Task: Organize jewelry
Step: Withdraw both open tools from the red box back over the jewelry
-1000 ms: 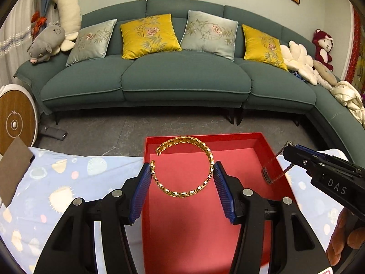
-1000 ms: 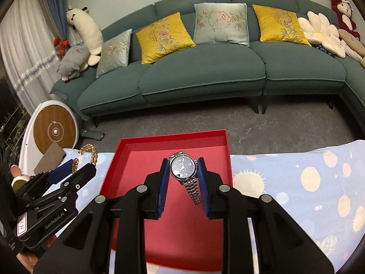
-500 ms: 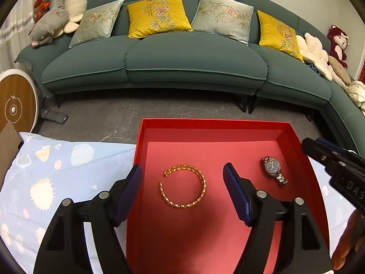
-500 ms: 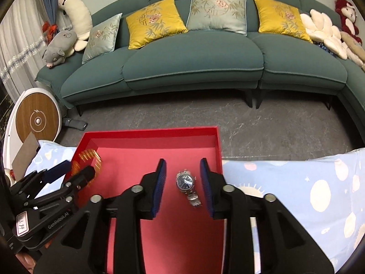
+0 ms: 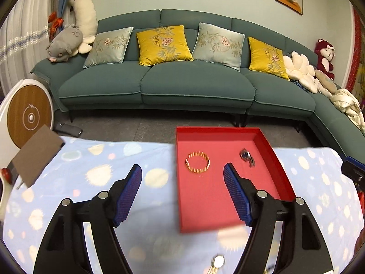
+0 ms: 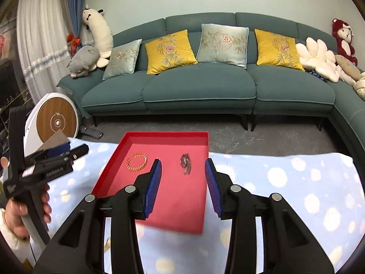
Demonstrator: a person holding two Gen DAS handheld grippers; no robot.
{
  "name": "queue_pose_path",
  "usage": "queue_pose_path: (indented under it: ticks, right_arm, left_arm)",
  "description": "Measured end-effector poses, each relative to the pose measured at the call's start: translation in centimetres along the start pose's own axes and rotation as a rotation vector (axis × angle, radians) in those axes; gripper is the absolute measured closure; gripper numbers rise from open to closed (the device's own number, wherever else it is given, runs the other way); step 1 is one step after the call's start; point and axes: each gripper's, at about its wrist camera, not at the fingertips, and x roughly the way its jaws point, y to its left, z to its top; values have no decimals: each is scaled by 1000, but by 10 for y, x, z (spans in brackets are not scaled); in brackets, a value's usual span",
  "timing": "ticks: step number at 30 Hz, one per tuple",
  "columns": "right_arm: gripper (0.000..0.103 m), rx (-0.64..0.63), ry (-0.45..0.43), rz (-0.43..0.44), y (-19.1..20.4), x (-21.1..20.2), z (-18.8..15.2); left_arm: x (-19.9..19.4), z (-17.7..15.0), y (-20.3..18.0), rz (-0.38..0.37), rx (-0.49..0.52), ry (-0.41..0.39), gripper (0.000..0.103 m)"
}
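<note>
A red tray (image 5: 281, 173) (image 6: 109, 169) lies on a blue patterned cloth. Inside it are a gold bracelet (image 5: 197, 165) (image 6: 136, 162) and a silver watch (image 5: 247, 157) (image 6: 186, 163), apart from each other. My left gripper (image 5: 182, 183) is open and empty, pulled back above the cloth at the tray's near left side. It also shows in the right wrist view (image 6: 68, 153), at the left. My right gripper (image 6: 183, 178) is open and empty, above the tray's near part. A small gold item (image 5: 216, 263) lies blurred on the cloth near the bottom edge.
A green sofa (image 5: 182, 86) with cushions stands beyond a strip of grey floor. A round white and wood device (image 5: 28, 116) and a brown card (image 5: 36, 153) are at the left. Part of the right gripper (image 5: 352, 169) shows at the right edge.
Both grippers let go of the bracelet and the watch, which now lie in the tray. Both grippers opened wider and drew back and up from the tray.
</note>
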Motion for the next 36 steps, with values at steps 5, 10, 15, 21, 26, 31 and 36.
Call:
queue_pose_path:
  ticks: [5,10,15,21,26,31,36]
  right_arm:
    - [61,40,15,18,-1,-67,-42]
    - [58,75,66,-14,-4,-93,-103]
    - [58,73,155,-85,-9,-83,-153]
    - [58,36,196,-74,-8,-59,-181]
    - [58,-21,244,-84,2,-36,-193]
    - [58,-44,263,-80,6,-22,-199]
    - [58,-56,268,-86,5,-15,-198]
  left_arm:
    - [-55,-50,7,-14,14,38,31]
    - [-82,-105,11,-23,-22,73,29]
    - [-77,-157,15,-7,-65,147,27]
    - [-61,-188,22,-25,-89,184,27]
    - [-54,-195,16,-46,-59,191,27]
    - [-49,-200,6,-40,-8,204,27]
    - [-46,-203,3,-50,-5,218,27]
